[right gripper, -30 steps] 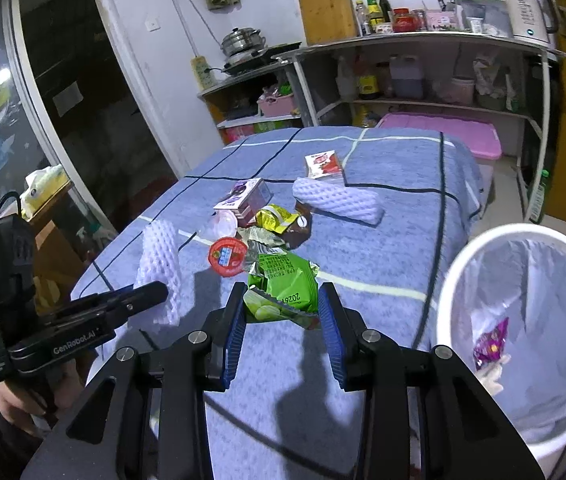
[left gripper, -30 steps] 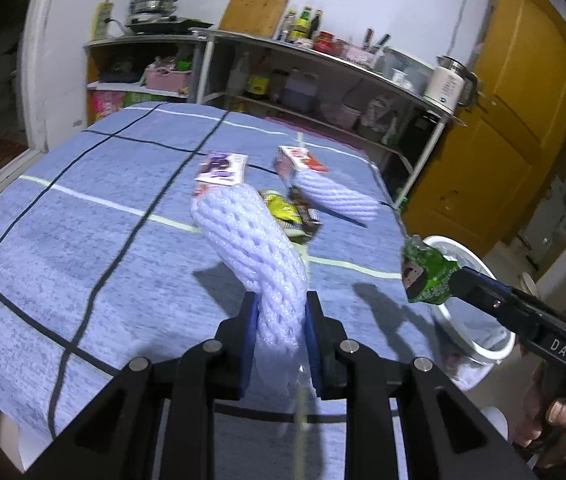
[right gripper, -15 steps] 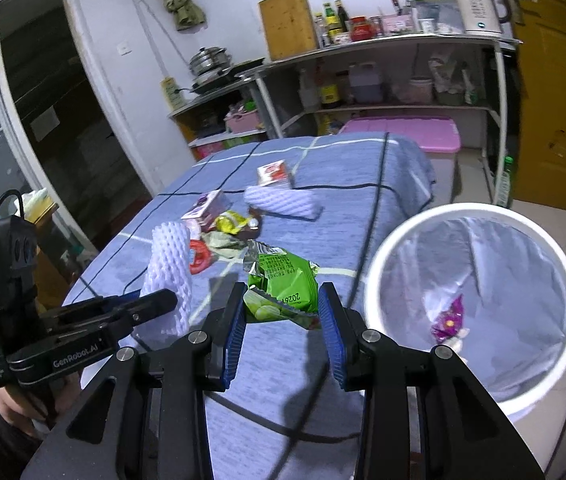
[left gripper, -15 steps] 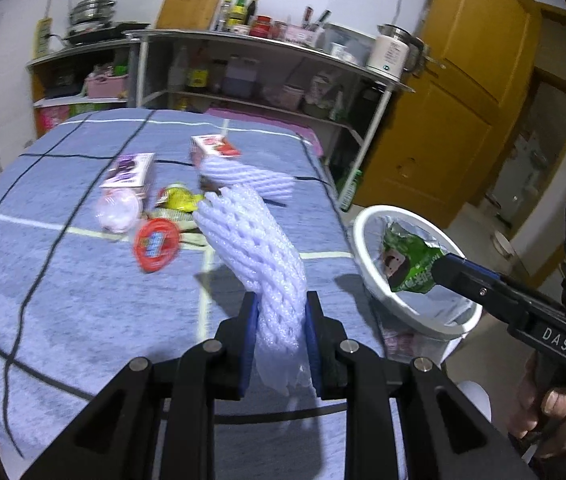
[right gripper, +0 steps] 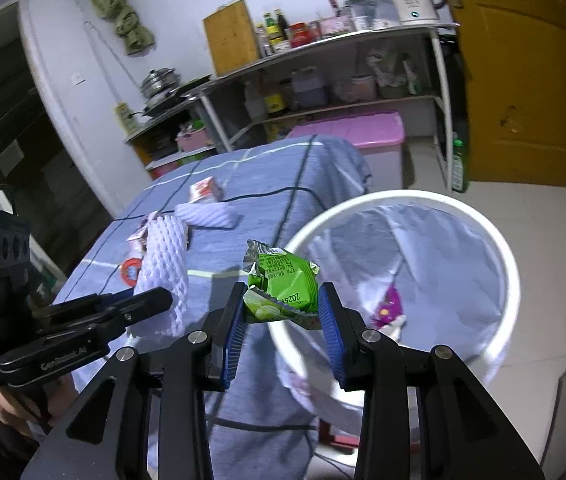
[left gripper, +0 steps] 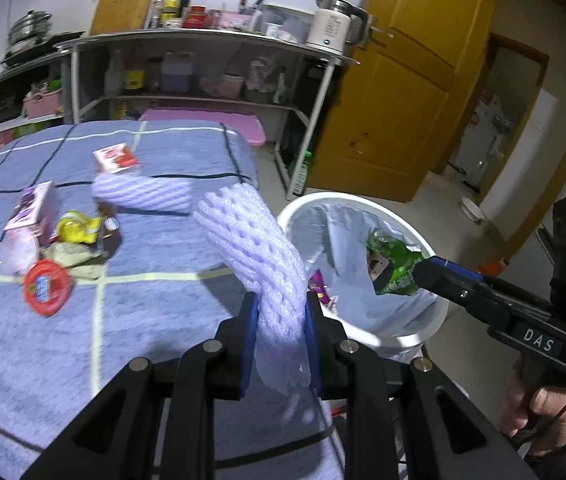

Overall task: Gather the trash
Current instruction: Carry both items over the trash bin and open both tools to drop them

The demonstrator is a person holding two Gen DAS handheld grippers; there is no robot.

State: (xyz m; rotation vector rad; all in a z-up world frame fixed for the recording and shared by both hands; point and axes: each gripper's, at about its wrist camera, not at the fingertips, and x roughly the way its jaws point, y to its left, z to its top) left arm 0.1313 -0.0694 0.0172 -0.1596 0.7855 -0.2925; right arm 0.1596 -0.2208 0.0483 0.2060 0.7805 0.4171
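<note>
The foam net (left gripper: 255, 256) is long and floppy, so if the left gripper (left gripper: 279, 344) lets go too soon, it could land on the table (left gripper: 163, 304) edge or catch on the bin (left gripper: 363, 200) rim and slide to the floor. The green bag (right gripper: 283, 284) is light and puffy, and it could float sideways and miss the bin too, because it sits only near the rim in the right wrist view. The two grippers are close to each other, so they might bump. The left gripper is squeezed tight on the bottom end of the foam net, which sticks up over the table edge next to the bin. The right gripper (right gripper: 281, 320) is partly open, with its blue pads pressing the green bag from both sides. More trash lies on the table: another net (left gripper: 143, 194), a red lid (left gripper: 47, 288) and small boxes.
</note>
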